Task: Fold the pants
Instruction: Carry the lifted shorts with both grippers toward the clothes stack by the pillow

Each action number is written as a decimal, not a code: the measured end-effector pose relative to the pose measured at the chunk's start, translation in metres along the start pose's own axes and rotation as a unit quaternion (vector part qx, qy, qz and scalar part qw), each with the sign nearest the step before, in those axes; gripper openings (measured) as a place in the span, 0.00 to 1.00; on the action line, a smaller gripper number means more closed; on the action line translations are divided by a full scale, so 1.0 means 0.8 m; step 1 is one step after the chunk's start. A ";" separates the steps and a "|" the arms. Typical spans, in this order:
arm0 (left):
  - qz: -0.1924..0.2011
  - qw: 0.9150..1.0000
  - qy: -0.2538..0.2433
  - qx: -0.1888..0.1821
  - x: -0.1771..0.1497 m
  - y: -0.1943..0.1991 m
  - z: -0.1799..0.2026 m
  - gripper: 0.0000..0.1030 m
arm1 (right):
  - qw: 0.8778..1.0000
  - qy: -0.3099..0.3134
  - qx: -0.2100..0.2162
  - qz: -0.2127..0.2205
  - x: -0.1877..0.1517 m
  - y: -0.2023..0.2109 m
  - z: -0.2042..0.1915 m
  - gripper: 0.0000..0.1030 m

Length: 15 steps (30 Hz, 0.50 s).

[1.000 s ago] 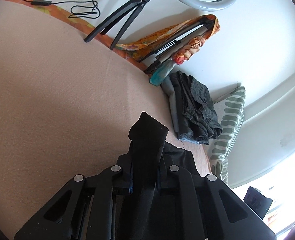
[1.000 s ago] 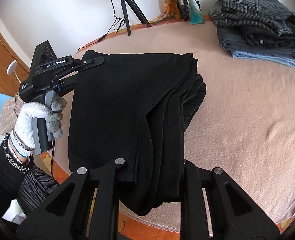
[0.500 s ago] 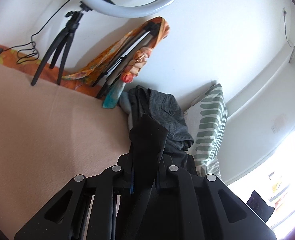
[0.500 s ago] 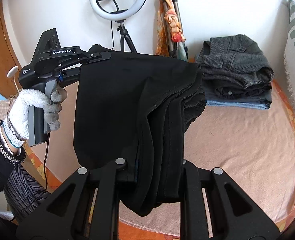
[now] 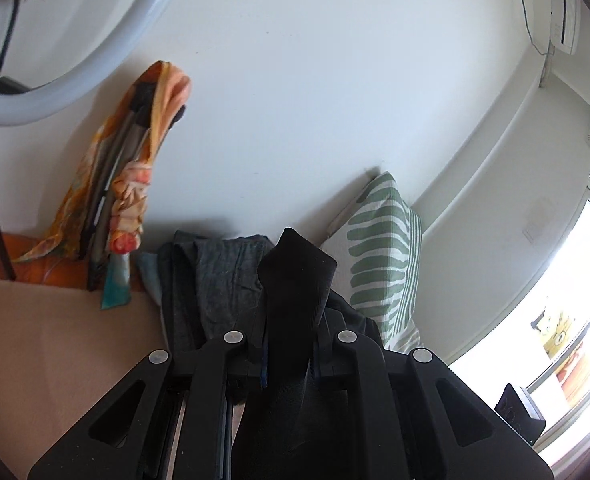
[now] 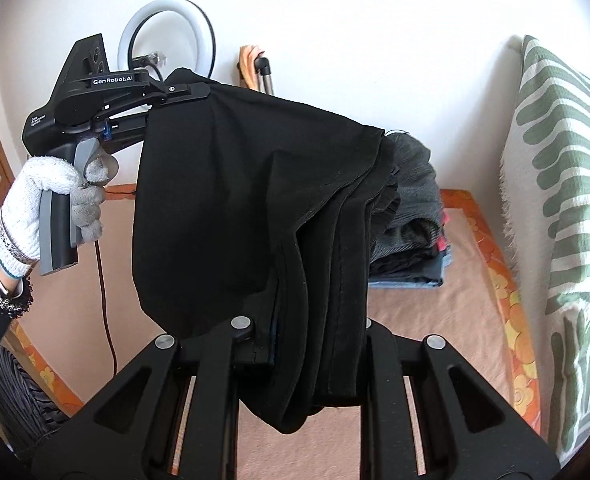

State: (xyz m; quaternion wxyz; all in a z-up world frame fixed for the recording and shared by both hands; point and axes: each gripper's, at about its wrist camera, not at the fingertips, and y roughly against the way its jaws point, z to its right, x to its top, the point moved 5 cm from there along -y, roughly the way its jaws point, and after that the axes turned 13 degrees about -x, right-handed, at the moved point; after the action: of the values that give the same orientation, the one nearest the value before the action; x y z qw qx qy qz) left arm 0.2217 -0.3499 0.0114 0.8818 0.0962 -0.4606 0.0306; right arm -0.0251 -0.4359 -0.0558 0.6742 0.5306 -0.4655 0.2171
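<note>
1. Above the peach blanket on the bed: black pants, folded into a thick bundle, held up in the air between two grippers and clear of the bedding.
2. Left gripper: jaws clamped on the upper left corner of the pants; carried by a hand in a white knit glove, with a dark sleeve and beaded bracelets at the wrist. From its own camera a peak of black cloth stands pinched between the jaws.
3. Right gripper: jaws closed on the lower folded edge of the pants, several layers of cloth bunched between them.
4. Stack of folded clothes: grey and dark garments over a blue one, lying on the blanket by the wall, behind the hanging pants.
5. Cushion: white with green leaf stripes, propped upright at the right side of the bed.
6. Ring light: white, on a black stand against the wall.
7. Orange patterned cloth: draped over a folded stand leaning on the wall, beside the ring light.
</note>
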 end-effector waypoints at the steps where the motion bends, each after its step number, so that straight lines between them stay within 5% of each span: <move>1: 0.001 1.000 -0.004 -0.003 0.007 -0.009 0.003 0.12 | 1.000 0.005 -0.009 0.005 0.007 -0.001 0.008 0.17; 15: 0.009 1.000 -0.009 -0.010 0.088 -0.137 -0.035 0.12 | 0.997 0.017 -0.069 0.031 0.103 -0.090 0.108 0.17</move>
State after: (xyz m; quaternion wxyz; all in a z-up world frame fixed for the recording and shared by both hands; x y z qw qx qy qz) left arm 0.2999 -0.4542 0.0378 0.8783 0.0837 -0.4695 0.0331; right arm 0.0358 -0.5559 -0.0219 0.7102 0.4648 -0.4835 0.2143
